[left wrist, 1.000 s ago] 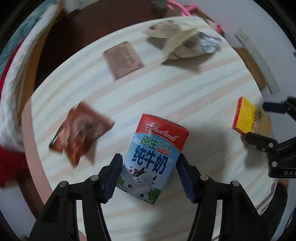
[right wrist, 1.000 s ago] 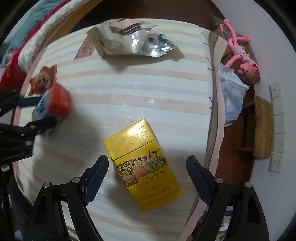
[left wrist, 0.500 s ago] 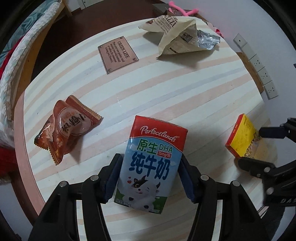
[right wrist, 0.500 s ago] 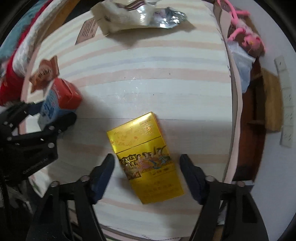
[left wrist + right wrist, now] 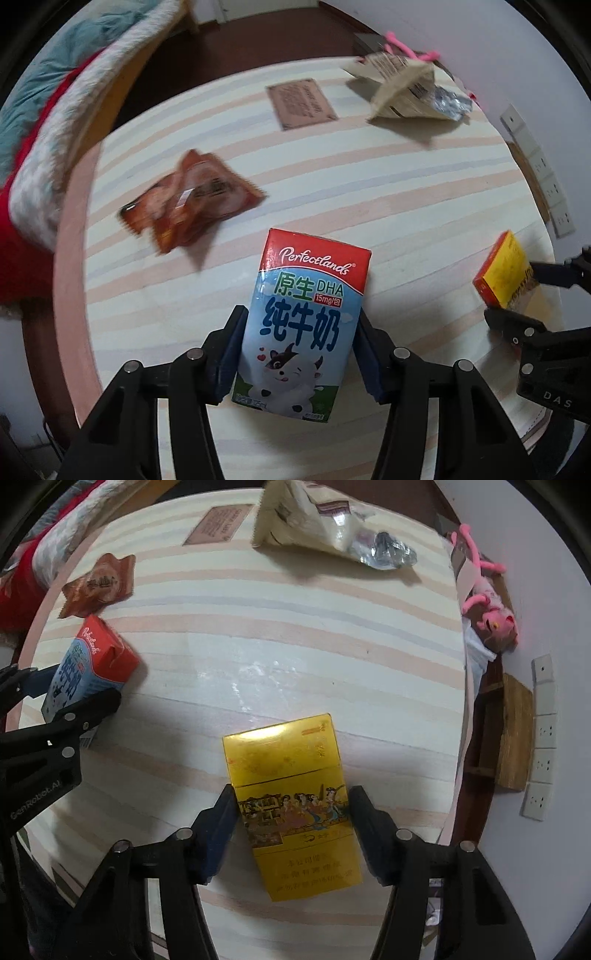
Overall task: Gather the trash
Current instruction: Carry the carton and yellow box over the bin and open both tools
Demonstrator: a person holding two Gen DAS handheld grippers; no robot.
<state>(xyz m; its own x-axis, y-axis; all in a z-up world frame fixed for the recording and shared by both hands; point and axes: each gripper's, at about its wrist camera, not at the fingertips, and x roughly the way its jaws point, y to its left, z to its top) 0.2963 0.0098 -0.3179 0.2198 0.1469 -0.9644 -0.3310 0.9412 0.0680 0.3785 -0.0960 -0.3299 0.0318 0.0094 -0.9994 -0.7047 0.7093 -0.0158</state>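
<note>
Two items are in hand: we pinch the milk carton (image 5: 301, 325) in the left gripper (image 5: 299, 350) and the yellow cigarette box (image 5: 295, 805) in the right gripper (image 5: 293, 830), pads pressed against both sides of each. We cannot tell whether either is clear of the striped table (image 5: 295, 627). Three pieces remain on it: a brown snack wrapper (image 5: 192, 199), a torn paper bag (image 5: 402, 92) and a brown card (image 5: 301, 103). We see no bin.
</note>
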